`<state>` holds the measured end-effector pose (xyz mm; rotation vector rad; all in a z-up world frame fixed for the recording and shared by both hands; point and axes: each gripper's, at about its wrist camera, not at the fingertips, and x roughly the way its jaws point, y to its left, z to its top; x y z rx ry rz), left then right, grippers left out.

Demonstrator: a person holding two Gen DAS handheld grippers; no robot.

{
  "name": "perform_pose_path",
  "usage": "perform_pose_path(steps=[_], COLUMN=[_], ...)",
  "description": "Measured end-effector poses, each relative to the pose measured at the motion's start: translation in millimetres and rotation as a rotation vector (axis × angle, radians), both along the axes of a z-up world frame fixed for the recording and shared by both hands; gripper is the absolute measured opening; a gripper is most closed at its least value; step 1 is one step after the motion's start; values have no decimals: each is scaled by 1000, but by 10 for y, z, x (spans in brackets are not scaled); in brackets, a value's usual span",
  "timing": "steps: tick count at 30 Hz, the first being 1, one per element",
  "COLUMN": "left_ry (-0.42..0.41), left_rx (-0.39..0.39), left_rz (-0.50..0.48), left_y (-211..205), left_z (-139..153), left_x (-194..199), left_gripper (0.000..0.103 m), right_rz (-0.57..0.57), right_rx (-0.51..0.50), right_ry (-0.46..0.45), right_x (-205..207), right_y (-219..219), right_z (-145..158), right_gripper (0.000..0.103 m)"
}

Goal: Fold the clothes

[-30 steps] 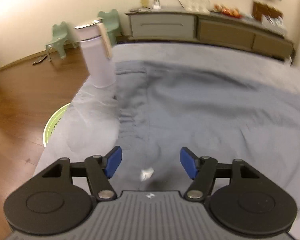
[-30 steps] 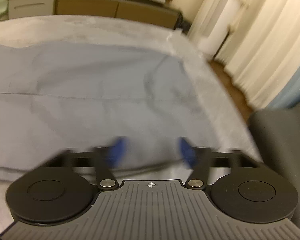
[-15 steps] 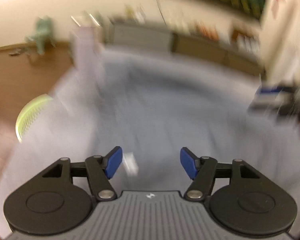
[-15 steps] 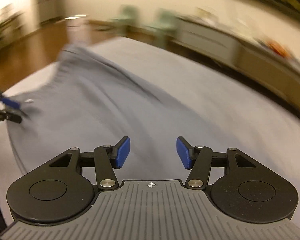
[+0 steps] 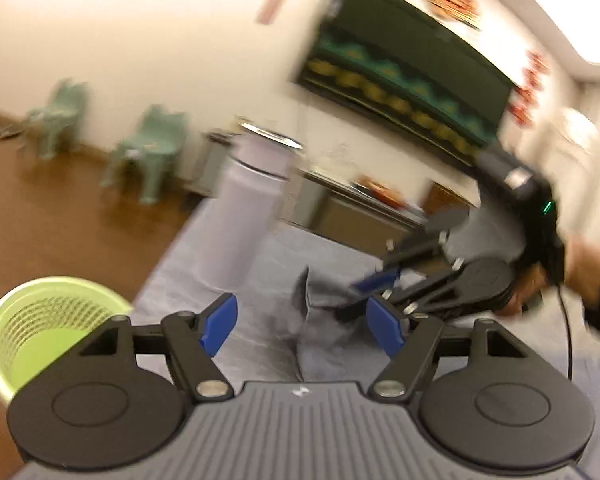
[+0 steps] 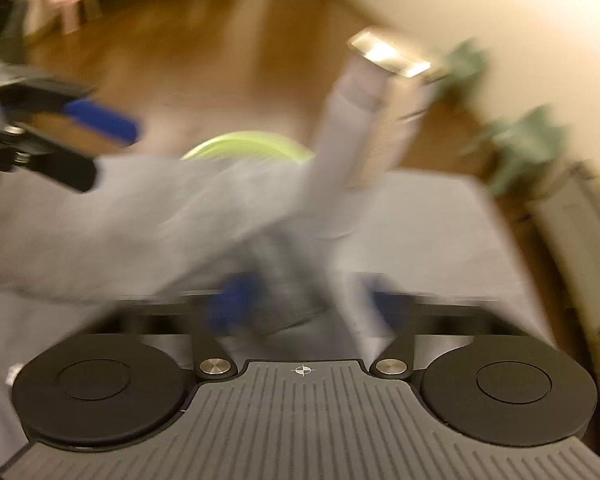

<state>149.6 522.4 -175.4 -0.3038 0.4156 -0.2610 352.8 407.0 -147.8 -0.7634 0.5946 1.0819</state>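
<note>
Here, grey garment (image 5: pixel 320 320) between both grippers' fingers (image 5: pixel 220 322).

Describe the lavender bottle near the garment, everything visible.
The tall pale lavender insulated bottle looks like matte-coated metal, cylindrical, narrowing at a shoulder to a shiny silver cap. It stands upright on the grey bedcover near the bed's edge, above the lime-green mesh basket on the floor. In the right wrist view it shows blurred, with a tan strap or handle alongside. The rumpled grey garment lies close to its base; contact cannot be told. Neither gripper touches it.
</note>
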Motion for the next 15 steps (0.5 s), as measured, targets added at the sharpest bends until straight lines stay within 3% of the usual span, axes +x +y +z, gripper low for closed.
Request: perform_pose_path(steps=[5,7,11,15], left_ry=[-22,-57,-165,-242], left_rx=[218,301,379,510], left_rz=[-219,-252,-314,-412], left_y=[-447,-604,-725,-941], left_z=[-52,-36,105,175], left_x=[221,260,253,202], left_gripper=[73,72,59,56], right_rz=[145,177,229,270], right_rx=[-23,-23,-38,-61], right_ry=[48,48,10,-23], right_x=[-184,-339,-519,-634], right_y=[-159,-288,-388,-465], right_z=[35,83,238,361], right_gripper=[12,12,12,12])
